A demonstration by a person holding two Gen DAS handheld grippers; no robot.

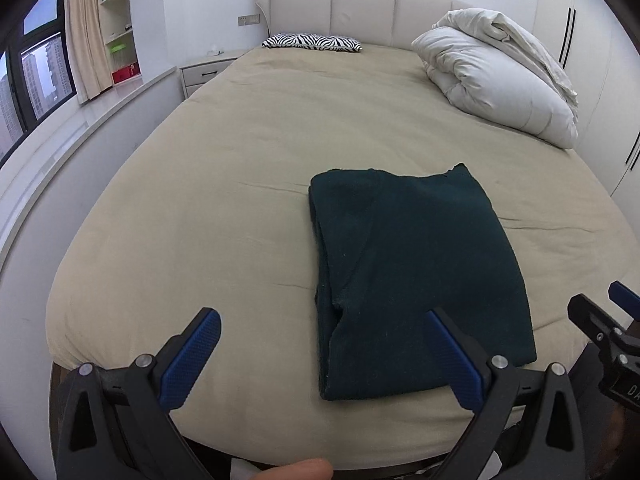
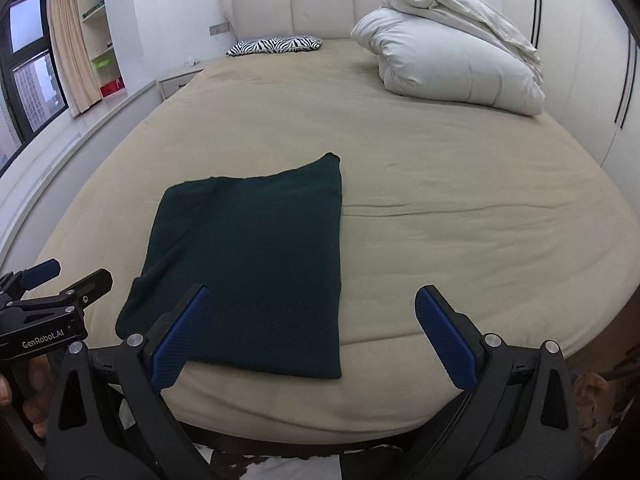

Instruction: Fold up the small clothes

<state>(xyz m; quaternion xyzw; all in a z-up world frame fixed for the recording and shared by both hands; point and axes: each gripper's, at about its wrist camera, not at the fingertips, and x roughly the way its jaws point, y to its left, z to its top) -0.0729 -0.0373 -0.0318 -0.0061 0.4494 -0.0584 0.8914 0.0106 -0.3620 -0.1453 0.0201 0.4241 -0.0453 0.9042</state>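
Observation:
A dark green garment point(image 1: 416, 276) point(image 2: 256, 268) lies folded into a flat rectangle on the beige bed point(image 1: 224, 208) point(image 2: 460, 220), near its front edge. My left gripper point(image 1: 324, 320) hovers open over the bed's front edge, its right finger above the garment's near part, nothing held. My right gripper point(image 2: 312, 300) is open too, with its left finger over the garment's near edge and its right finger over bare sheet. Each gripper shows in the other's view: the right gripper point(image 1: 600, 320) at the right border, the left gripper point(image 2: 64, 276) at the left border.
A folded white duvet point(image 1: 500, 76) point(image 2: 452, 52) is piled at the bed's far right. A zebra-print pillow point(image 1: 312, 41) point(image 2: 276, 45) lies by the headboard. Left of the bed run a nightstand point(image 1: 204, 74), a window ledge point(image 1: 80, 132) and shelves; wardrobes stand on the right.

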